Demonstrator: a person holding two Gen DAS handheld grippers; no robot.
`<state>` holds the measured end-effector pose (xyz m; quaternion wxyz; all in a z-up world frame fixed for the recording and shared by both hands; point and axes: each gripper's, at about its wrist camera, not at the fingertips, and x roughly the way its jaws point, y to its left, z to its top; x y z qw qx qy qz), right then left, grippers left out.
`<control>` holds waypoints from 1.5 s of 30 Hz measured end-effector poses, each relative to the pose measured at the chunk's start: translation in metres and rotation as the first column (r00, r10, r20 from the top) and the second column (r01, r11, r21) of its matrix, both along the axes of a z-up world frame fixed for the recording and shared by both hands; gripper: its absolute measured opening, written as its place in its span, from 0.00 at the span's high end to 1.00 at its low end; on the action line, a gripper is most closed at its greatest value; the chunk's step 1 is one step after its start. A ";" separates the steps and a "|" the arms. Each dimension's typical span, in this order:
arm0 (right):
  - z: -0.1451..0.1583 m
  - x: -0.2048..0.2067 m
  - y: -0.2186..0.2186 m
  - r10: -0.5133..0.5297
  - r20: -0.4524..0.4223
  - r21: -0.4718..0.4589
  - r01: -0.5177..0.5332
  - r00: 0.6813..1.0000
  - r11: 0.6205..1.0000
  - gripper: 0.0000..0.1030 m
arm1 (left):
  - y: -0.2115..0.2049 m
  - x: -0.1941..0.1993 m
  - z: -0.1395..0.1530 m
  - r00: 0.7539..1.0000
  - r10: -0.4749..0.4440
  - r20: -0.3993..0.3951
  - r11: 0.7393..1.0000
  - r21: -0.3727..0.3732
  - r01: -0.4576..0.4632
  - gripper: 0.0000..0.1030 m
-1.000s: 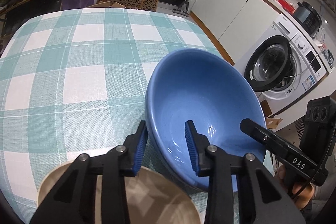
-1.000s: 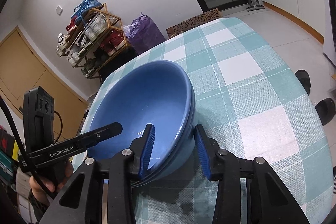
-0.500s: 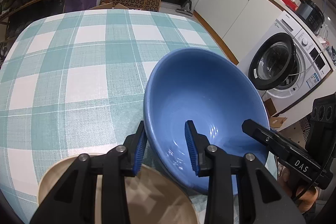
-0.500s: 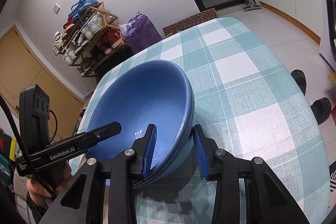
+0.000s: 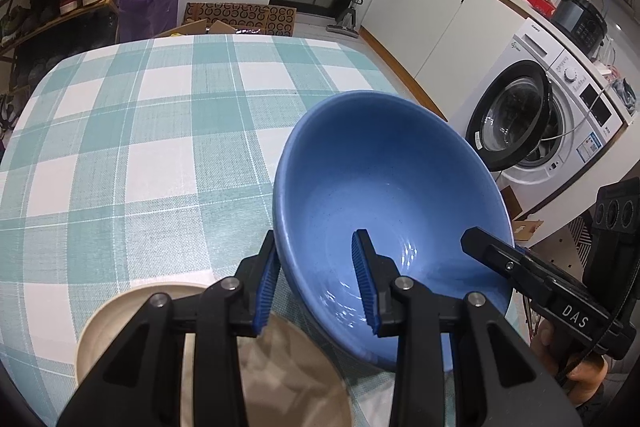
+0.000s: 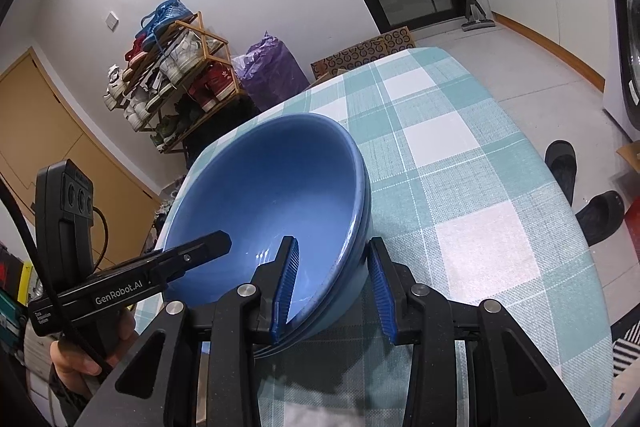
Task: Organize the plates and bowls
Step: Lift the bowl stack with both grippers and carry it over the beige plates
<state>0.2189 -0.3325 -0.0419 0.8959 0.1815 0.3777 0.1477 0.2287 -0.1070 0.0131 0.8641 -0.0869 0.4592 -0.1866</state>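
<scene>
Left gripper point(image 5: 316, 281) and right gripper point(image 6: 334, 285) each clamp opposite rims of the glossy blue ceramic bowl point(image 5: 384, 195), frame centre, above the checked surface point(image 5: 132, 147).

Blue bowl point(image 5: 384, 187), teal-and-white checked tablecloth point(image 5: 140, 147), beige, perhaps cream, plate point(image 5: 120, 319), blue-padded black grippers

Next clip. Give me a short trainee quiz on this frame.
1. True or false: a beige plate lies on the checked tablecloth close to the left tongs.
2. What sits between the right tongs? A) a plate B) the rim of the blue bowls C) nothing
3. How many nested blue rims show in the right wrist view?
Key: 1 true; 2 B; 3 two.
</scene>
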 end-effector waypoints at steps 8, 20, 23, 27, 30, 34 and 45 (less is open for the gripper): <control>0.013 -0.016 -0.001 0.003 0.031 0.000 -0.003 1.000 1.000 0.65 | -0.001 -0.013 0.015 1.000 -0.001 0.030 1.000 0.005 0.001 0.67; 0.030 -0.047 0.000 0.005 0.071 -0.002 -0.005 0.997 1.000 0.65 | 0.000 -0.038 0.031 0.998 -0.003 0.068 1.000 0.021 0.002 0.67; 0.035 -0.055 0.003 0.012 0.082 -0.005 -0.012 0.997 1.000 0.65 | 0.002 -0.044 0.036 0.997 0.002 0.079 1.000 0.024 -0.004 0.67; 0.040 -0.068 0.007 0.019 0.097 -0.003 -0.019 0.995 1.000 0.65 | 0.004 -0.055 0.041 0.996 0.008 0.093 0.999 0.031 -0.011 0.67; 0.042 -0.076 0.011 0.024 0.104 0.000 -0.024 0.994 1.000 0.65 | 0.006 -0.062 0.045 0.995 0.013 0.101 0.999 0.034 -0.016 0.67; 0.043 -0.087 0.015 0.034 0.107 -0.005 -0.033 0.994 0.999 0.65 | 0.008 -0.069 0.046 0.994 0.020 0.107 0.999 0.042 -0.025 0.67; 0.050 -0.097 0.026 0.054 0.118 -0.010 -0.053 0.992 0.999 0.65 | 0.020 -0.086 0.050 0.991 0.050 0.122 0.998 0.040 -0.056 0.67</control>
